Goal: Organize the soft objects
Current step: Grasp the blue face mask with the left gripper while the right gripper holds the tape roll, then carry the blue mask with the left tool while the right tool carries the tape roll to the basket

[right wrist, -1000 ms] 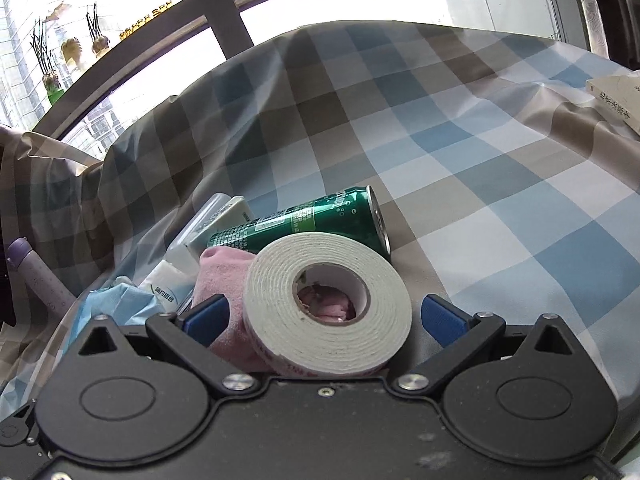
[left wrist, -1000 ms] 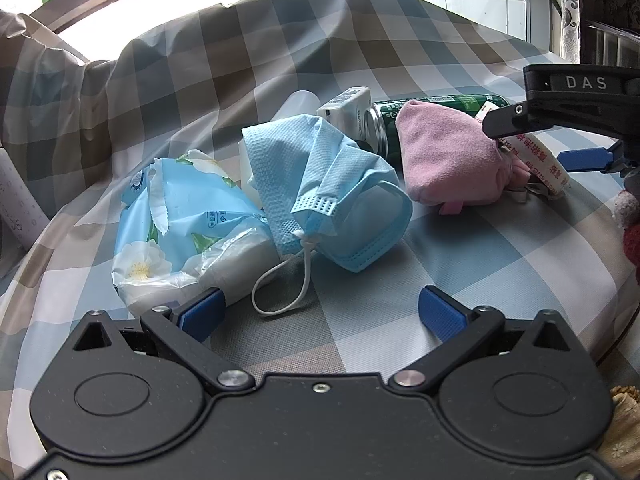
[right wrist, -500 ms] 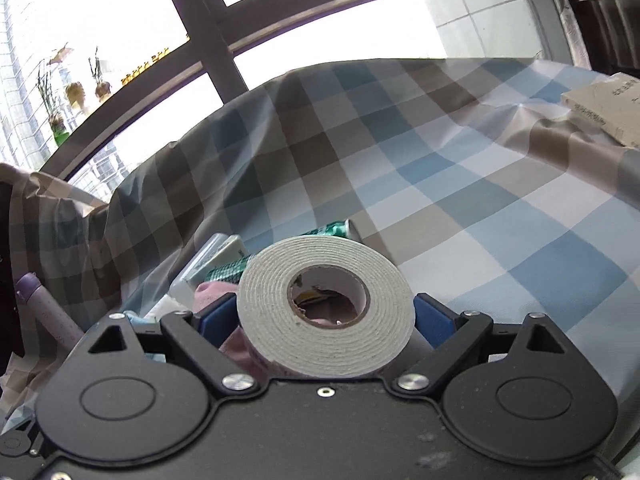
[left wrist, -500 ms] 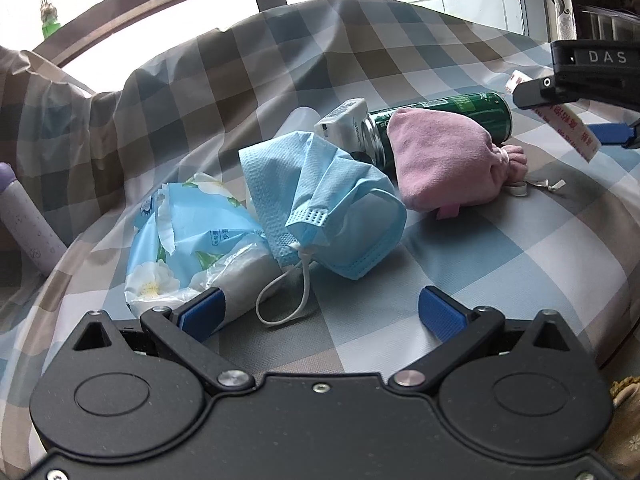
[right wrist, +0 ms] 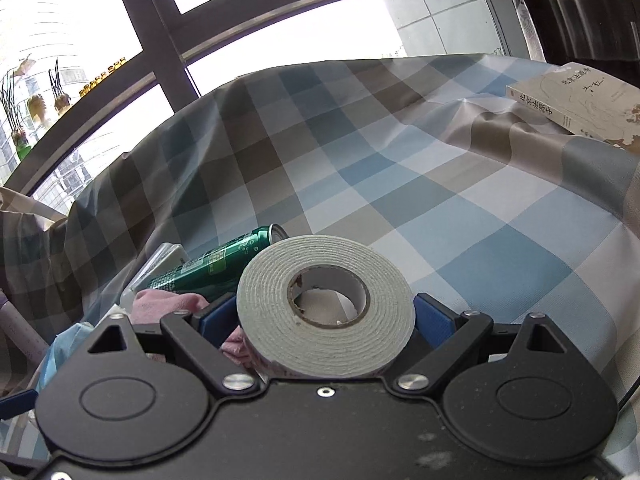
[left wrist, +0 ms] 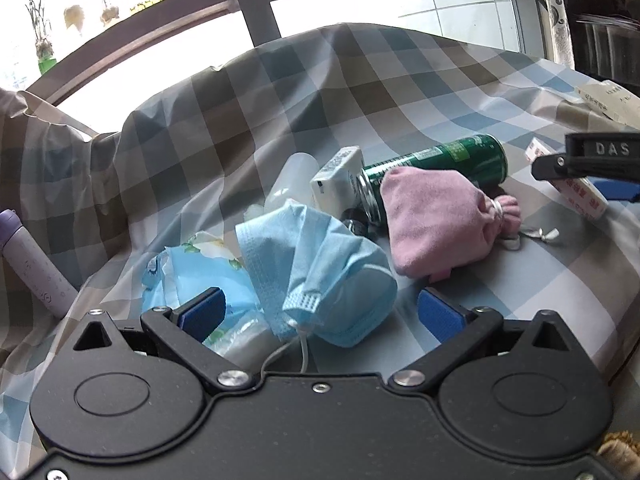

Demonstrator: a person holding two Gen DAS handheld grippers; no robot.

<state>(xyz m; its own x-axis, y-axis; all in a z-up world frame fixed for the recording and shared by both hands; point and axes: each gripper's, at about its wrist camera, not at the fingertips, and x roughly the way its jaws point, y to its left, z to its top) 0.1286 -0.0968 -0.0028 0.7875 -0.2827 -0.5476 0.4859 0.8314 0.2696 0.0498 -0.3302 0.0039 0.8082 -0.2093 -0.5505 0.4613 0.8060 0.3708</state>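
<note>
1. Right tongs [right wrist: 326,320] pinch a roll of foam tape [right wrist: 324,308] across its width; both blue pads [right wrist: 434,316] sit against its outer wall. The jaws narrowed earlier in the last second and now hold steady. The roll looks light, springy at the edge and stiffened by its cardboard core, so the grip should be secure without hard pressure.
2. Left tongs [left wrist: 320,314] are spread, nothing pinched; the blue face mask [left wrist: 316,272] lies between and just beyond the pads.
3. Soft things lie clustered near-left on the checked cloth [right wrist: 480,220] covering the worktop: the mask overlapping a tissue pack [left wrist: 192,276], and right of it a pink drawstring pouch [left wrist: 436,220] leaning on a green can [left wrist: 436,160].
4. Handling judgement: the mask is limp and very light, best taken at the pleated body, not the ear loop. The pouch is soft; take it mid-body or at the tied neck. The pack's film looks slippery.
5. The can may roll if the pouch is pulled away. A white box [left wrist: 338,180] and a clear bottle [left wrist: 290,180] crowd the far side.
6. Open room: the right and far-right cloth is bare up to a book [right wrist: 576,100] at the far-right edge. The cloth is rumpled at left, where a lilac bottle [left wrist: 32,264] stands.
</note>
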